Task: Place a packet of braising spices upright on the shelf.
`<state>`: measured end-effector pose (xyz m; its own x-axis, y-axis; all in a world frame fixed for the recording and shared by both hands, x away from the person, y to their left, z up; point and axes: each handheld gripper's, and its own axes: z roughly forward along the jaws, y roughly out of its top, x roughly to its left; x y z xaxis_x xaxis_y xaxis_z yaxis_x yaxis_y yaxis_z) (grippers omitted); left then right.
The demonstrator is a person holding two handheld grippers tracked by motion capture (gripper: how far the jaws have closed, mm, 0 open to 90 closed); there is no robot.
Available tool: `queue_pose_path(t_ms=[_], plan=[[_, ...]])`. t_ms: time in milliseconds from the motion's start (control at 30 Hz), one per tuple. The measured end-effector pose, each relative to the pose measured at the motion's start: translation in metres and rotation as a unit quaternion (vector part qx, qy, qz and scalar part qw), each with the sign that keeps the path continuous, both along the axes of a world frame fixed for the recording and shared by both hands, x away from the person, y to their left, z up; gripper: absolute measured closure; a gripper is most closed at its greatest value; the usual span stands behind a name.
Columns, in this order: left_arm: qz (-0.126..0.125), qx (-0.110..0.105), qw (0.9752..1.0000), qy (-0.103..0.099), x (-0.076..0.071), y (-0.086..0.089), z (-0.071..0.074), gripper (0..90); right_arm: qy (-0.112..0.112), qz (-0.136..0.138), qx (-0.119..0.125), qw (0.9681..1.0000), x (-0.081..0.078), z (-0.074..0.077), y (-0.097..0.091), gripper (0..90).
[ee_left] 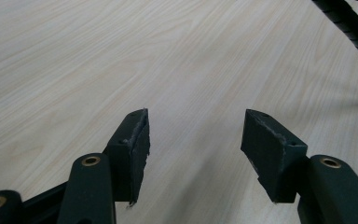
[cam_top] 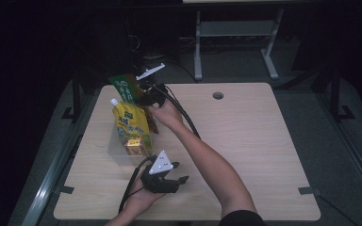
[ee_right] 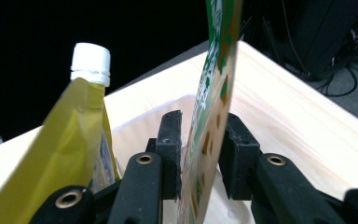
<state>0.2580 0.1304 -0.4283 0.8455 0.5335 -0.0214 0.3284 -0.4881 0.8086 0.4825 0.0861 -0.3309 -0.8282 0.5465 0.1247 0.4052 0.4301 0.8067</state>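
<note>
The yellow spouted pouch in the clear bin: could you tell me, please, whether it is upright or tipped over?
Upright. The yellow pouch stands in the clear bin with its white cap at the top, leaning slightly.

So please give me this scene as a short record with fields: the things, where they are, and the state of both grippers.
surface: light wooden table
container: clear bin on the table's left part
in the bin: yellow spouted pouch with white cap, standing upright; small yellow-brown carton
green packet: edge-on between the right gripper's fingers, above the bin; a small gap shows beside each pad
right gripper state: open, packet between the fingers
left gripper: open, nothing between the fingers, over bare table near the bin
</note>
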Motion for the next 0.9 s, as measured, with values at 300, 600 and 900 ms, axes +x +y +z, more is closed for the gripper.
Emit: queue_pose_path(t_ms=[300, 600, 900], plan=[[0.001, -0.001, 1.0, -0.001, 0.0, 0.001, 0.001, 41.2, 0.03, -0.02, -0.014, 0.9993, 0.007, -0.006, 0.003, 89.0], [0.0, -0.001, 1.0, -0.001, -0.001, 0.0, 0.0, 41.1, 0.0, -0.038, 0.017, 0.9992, -0.002, -0.001, -0.001, 89.3], [-0.001, -0.001, 1.0, 0.0, -0.001, 0.0, 0.001, 41.0, -0.012, -0.049, 0.072, 0.9961, -0.008, -0.005, -0.004, 89.4]])
